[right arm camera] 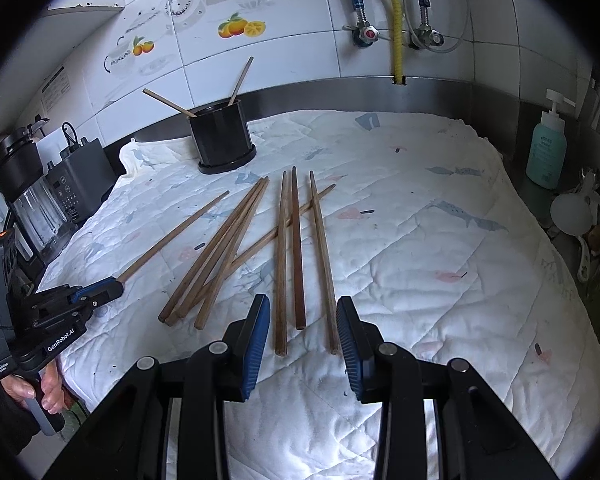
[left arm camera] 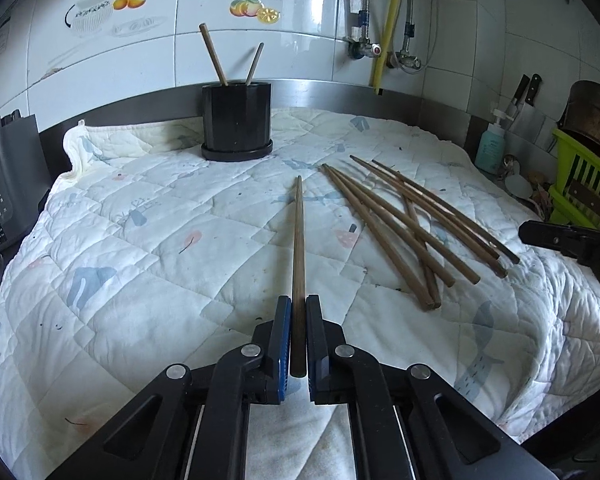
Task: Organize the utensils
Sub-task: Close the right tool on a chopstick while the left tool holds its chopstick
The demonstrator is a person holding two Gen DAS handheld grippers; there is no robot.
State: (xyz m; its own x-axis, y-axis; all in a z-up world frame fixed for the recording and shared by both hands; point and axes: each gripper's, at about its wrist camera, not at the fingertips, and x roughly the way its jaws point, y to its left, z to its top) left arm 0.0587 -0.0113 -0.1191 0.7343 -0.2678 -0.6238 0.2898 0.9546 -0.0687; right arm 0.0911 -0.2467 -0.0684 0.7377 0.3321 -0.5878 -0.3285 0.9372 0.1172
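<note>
The left tongs (left arm camera: 298,320) are clamped on the thick end of one wooden chopstick (left arm camera: 299,240), which runs straight out ahead of them, its thin tip low over the quilted cloth (left arm camera: 160,240) that covers the counter. In the right wrist view the same stick (right arm camera: 172,240) slants away from the left tongs (right arm camera: 116,284) toward the black holder (right arm camera: 222,136).

The right tongs (right arm camera: 303,320) stand partly open and hold nothing. Between and just ahead of their pads lie three loose chopsticks (right arm camera: 296,248), nearly parallel, butt ends toward the tongs. A little to their left is a crossed bundle of four or five more (right arm camera: 220,256), one stick lying slantwise under the others.

Farther out, ahead and to the left of both tongs, the holder (left arm camera: 237,120) stands on its saucer near the back wall, with two chopsticks (left arm camera: 214,54) already leaning in it.

The sticks look light, stiff and smooth, so a grip near the butt leaves a long lever out front; the tip will likely swing with any wrist roll. The square thick end probably gives the pads flatter faces than the round taper would. Since the holder's mouth is narrow and already occupied, the tip has to be steered in at a steep tilt. On soft cloth, the loose sticks may roll or sink slightly when pinched, and the crossed ones are best lifted from the top of the pile first.
</note>
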